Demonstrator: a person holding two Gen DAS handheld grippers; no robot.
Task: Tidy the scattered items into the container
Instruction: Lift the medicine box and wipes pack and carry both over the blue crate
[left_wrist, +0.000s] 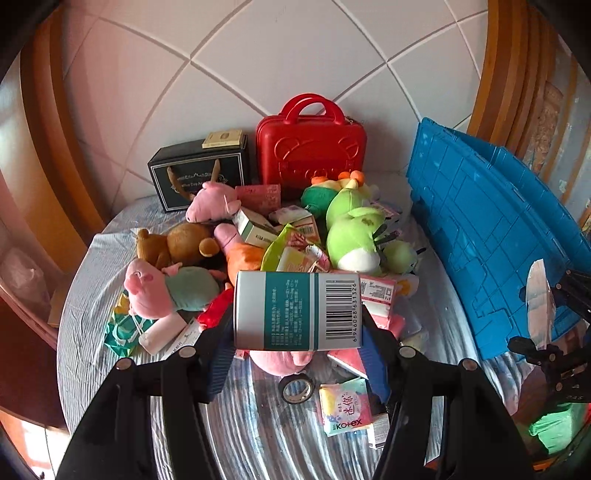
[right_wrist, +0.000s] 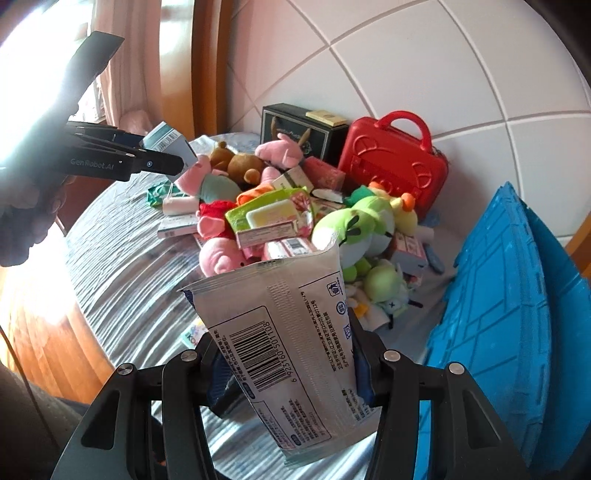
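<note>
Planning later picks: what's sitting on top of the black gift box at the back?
A small flat gold-and-cream box lies on the black gift box. The gift box's contents cannot be seen.

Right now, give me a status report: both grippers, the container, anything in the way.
Left gripper shut on teal-and-white cardboard box. Right gripper shut on white plastic packet. Blue plastic crate off to the right. Nothing visible blocking it.

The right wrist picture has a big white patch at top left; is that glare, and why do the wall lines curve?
Right wrist view: yes, window glare washes out the corner behind the left gripper. Both views: a fisheye lens bends the wall tiles.
</note>
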